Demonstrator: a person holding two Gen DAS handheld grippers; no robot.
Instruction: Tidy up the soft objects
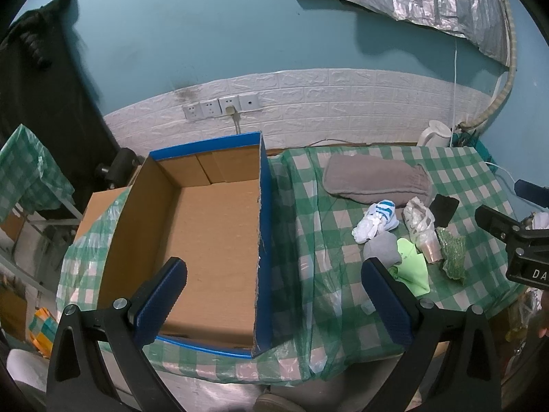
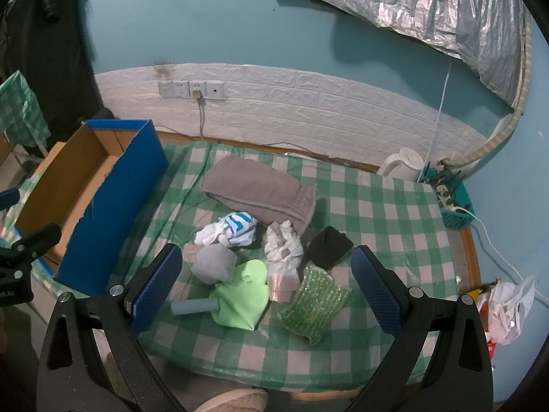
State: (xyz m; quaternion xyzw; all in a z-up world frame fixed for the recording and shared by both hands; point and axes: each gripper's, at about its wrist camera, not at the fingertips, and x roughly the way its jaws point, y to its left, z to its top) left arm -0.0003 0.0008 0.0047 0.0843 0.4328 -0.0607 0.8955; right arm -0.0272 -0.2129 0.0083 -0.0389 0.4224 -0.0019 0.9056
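Both grippers hang spread wide with nothing between their fingers: the left gripper (image 1: pixel 274 295) over the box (image 1: pixel 212 240), the right gripper (image 2: pixel 266 285) over the pile right of the box (image 2: pixel 113 219). There lie a gray towel (image 2: pixel 257 189), striped cloth (image 2: pixel 236 228), green cloth (image 2: pixel 243 295), black cloth (image 2: pixel 329 247) and green sponge (image 2: pixel 314 304).

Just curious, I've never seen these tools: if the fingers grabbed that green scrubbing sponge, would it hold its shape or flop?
The green sponge looks puffy and bent at one edge, so it would probably squash and sag somewhat. It seems light for its size. Its knobbly surface should grip rather than slip.
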